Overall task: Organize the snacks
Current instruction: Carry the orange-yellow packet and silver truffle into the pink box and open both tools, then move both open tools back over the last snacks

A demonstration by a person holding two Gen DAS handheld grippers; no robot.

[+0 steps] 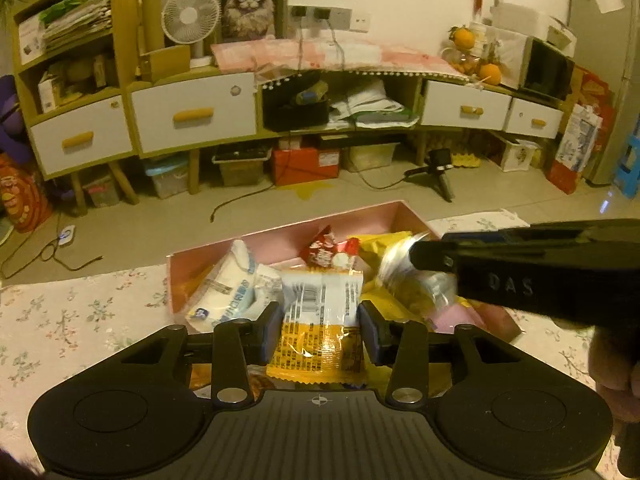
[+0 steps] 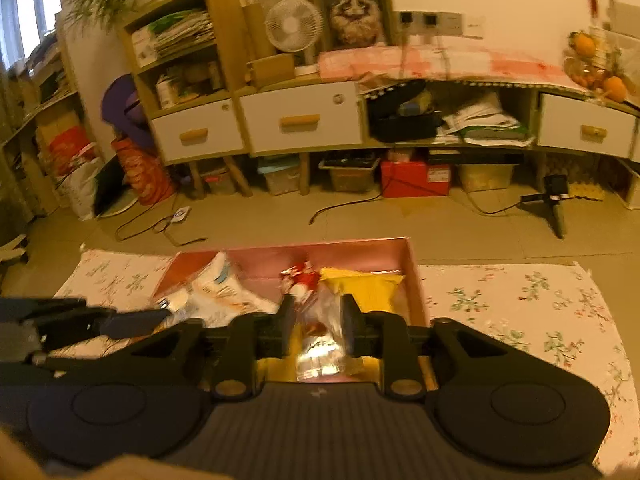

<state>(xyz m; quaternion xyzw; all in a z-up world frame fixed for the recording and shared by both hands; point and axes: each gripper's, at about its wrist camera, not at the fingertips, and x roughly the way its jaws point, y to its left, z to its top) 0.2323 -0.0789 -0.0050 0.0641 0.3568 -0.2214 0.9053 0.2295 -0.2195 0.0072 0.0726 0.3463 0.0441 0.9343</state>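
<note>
Both grippers are positioned over the pink box [image 1: 280, 236], which rests on a floral tablecloth [image 1: 72, 320].

Left gripper [image 1: 320, 330]: the jaws stand partly open, with an orange-and-white snack packet [image 1: 320, 320] between them. The pads appear to sit at the packet's edges without squeezing; whether they still bear on it cannot be confirmed. The packet lies over the box's near edge.

Right gripper [image 2: 318, 330]: the jaws stand partly open around a clear, shiny wrapped snack [image 2: 320, 344]. The view is blurred, so contact cannot be confirmed.

The step in hand appears to be releasing both snacks into the box. To do it well:
- Open each gripper fully before withdrawing, so that no film wrapper catches on a pad.
- Withdraw upward, not sideways, to avoid dragging the white-and-blue packet [image 1: 224, 292], the red packet [image 1: 324, 248] or the yellow bag [image 2: 368, 286] already in the box.
- Keep the two grippers apart; they work close together.

Surroundings: a tiled floor [image 1: 160, 224] with loose cables, a low wooden cabinet with white drawers [image 1: 192, 114], a small white fan [image 1: 192, 16], a framed cat picture [image 1: 248, 4] and oranges [image 1: 464, 38] on the cabinet top.
</note>
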